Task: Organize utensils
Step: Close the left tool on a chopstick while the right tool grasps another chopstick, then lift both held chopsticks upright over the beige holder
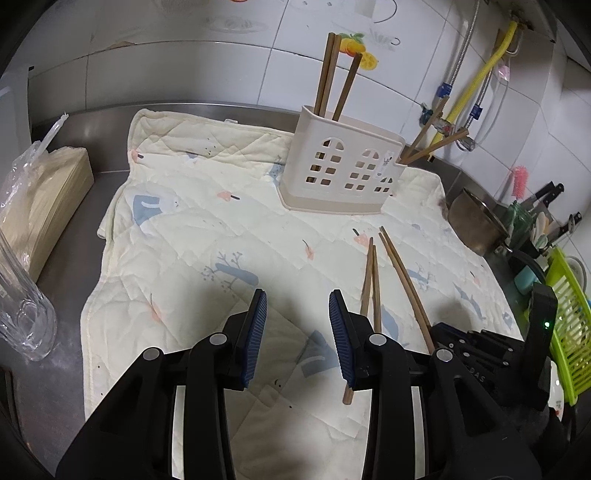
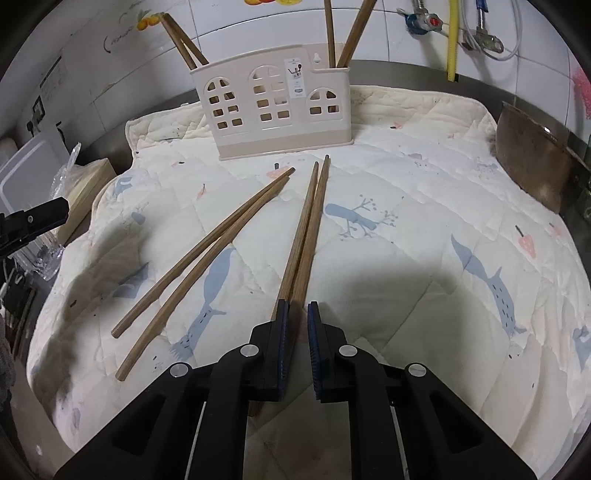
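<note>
A quilted cloth (image 2: 424,206) is lying over a steel counter (image 1: 96,125), and a beige holder (image 2: 275,107) with window-shaped cutouts is standing upright on the cloth at its far edge, toward 12 o'clock in the right wrist view. Chopsticks are leaning in the holder: one set (image 2: 183,42) in its left compartment and another set (image 2: 343,31) in its right compartment. Two loose pairs are lying flat on the cloth in front of the holder. The right pair (image 2: 308,229) is running from about 6 o'clock up toward 12 o'clock, its two sticks touching side by side. The left pair (image 2: 207,254) is lying diagonally, pointing toward 1 o'clock, its tips near the tips of the right pair and its butt ends well apart from it. The right gripper (image 2: 297,317) is sitting low over the near end of the right pair; its jaws are standing slightly apart, with the sticks passing beneath the left finger, and whether the pads are touching the sticks cannot be told. The left gripper (image 1: 297,308) is hovering over bare cloth with its jaws spread wide and holding nothing; both loose pairs are lying at its 2 o'clock. A metal bowl (image 1: 476,225) is sitting at 3 o'clock just off the cloth, and a green rack (image 1: 569,325) is standing beyond it.
</note>
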The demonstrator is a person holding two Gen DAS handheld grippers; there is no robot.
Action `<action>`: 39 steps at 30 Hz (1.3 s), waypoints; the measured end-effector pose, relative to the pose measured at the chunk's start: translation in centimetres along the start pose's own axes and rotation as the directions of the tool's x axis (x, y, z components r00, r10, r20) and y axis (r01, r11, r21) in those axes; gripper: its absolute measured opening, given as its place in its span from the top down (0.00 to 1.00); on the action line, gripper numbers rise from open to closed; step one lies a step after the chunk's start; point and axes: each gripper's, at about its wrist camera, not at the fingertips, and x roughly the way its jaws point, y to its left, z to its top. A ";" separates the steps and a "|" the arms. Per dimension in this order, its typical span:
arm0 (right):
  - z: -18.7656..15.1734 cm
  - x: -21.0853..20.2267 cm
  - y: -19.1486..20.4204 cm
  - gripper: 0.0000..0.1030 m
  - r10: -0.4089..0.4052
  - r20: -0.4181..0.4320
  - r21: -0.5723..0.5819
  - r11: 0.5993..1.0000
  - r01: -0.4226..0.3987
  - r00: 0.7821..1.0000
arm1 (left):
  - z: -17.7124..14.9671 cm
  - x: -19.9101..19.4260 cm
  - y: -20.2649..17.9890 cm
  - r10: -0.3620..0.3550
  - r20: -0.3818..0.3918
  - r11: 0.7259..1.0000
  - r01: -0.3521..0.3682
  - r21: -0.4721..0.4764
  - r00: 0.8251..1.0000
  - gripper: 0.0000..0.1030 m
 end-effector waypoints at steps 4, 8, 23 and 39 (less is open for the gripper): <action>0.0 0.6 0.2 0.90 -0.016 -0.015 -0.007 1.000 0.016 1.000 | -0.3 0.1 -0.4 -0.004 -0.007 1.000 0.004 0.009 1.000 0.66; -0.1 0.6 0.4 0.91 -0.028 -0.005 -0.015 0.999 0.028 1.000 | -0.9 0.6 -1.0 -0.017 -0.030 1.000 0.018 0.025 0.999 0.66; -0.7 -0.8 -0.4 0.93 -0.041 0.036 -0.008 0.999 0.041 0.999 | -4.1 5.7 -5.3 -0.071 -0.165 0.988 0.092 0.124 0.984 0.66; 1.4 -5.3 -1.0 0.93 -0.040 0.177 -0.047 0.998 0.049 0.983 | -4.4 8.3 -5.9 -0.022 -0.211 0.987 0.055 0.154 0.977 0.88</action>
